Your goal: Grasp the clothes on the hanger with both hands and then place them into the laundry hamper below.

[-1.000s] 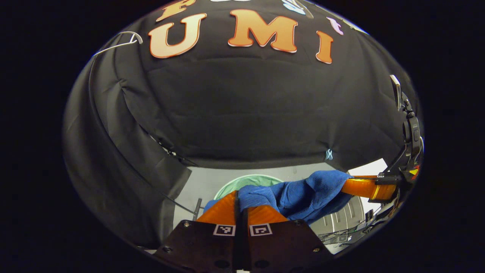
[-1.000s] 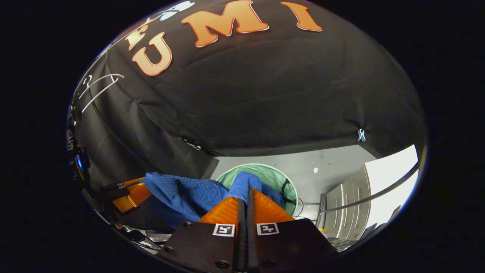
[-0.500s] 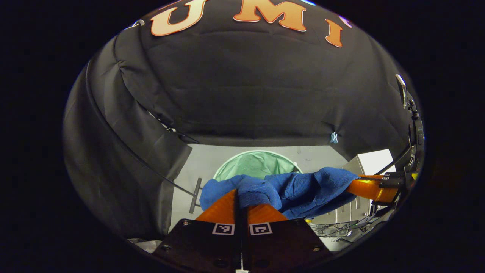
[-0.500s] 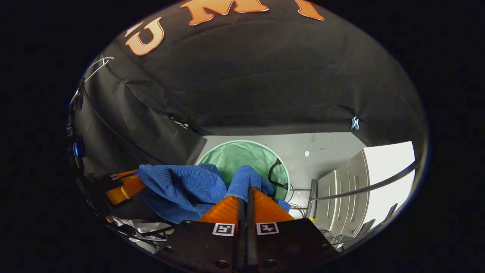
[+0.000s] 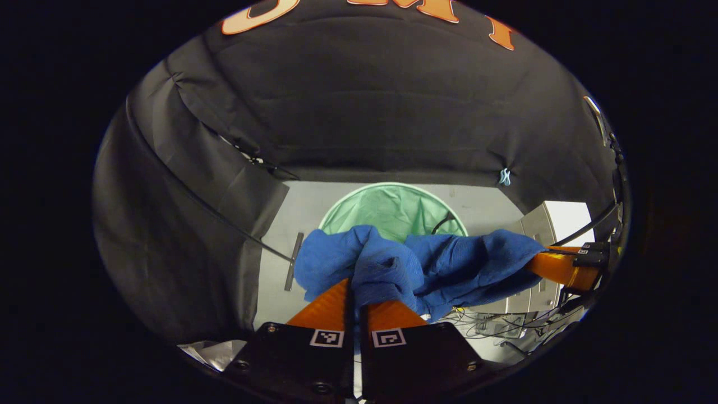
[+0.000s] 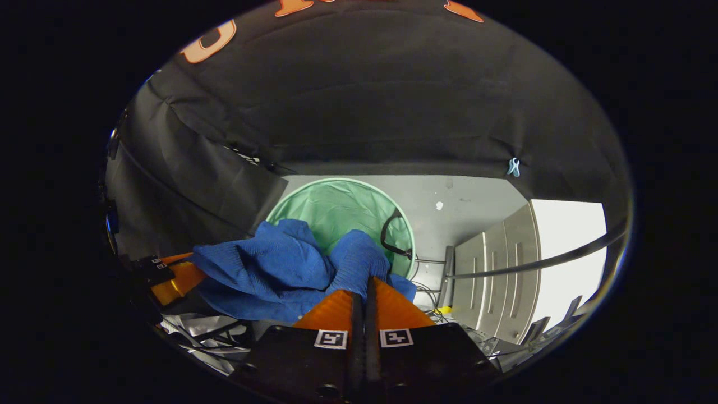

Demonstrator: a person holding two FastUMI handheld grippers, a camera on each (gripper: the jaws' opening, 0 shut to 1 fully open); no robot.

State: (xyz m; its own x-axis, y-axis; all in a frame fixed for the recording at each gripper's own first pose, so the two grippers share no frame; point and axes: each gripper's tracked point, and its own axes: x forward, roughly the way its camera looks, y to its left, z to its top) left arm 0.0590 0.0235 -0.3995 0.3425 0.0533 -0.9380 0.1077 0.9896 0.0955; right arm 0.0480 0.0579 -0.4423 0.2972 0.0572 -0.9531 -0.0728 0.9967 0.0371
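Note:
A blue knitted garment (image 5: 415,269) hangs stretched between my two grippers, in the air above a round green laundry hamper (image 5: 392,210). My left gripper (image 5: 354,287) is shut on one bunched end of the garment. The right gripper (image 5: 552,264) appears at the right of the left gripper view, holding the other end. In the right gripper view my right gripper (image 6: 364,283) is shut on a fold of the blue garment (image 6: 269,269), and the left gripper (image 6: 179,275) shows at the left edge. The green hamper (image 6: 336,207) lies beyond, partly hidden by cloth.
The hamper stands on a light grey floor (image 6: 465,202) against the black booth wall. White cabinets (image 6: 493,269) stand to the right. A black cord loop (image 6: 392,233) hangs on the hamper's rim. Loose cables (image 5: 505,325) and crumpled silver sheeting (image 6: 196,331) lie on the floor nearby.
Both grippers have tipped downward with the garment held between them, so the hamper now shows higher and larger. The white hanger at the upper left has left both views.

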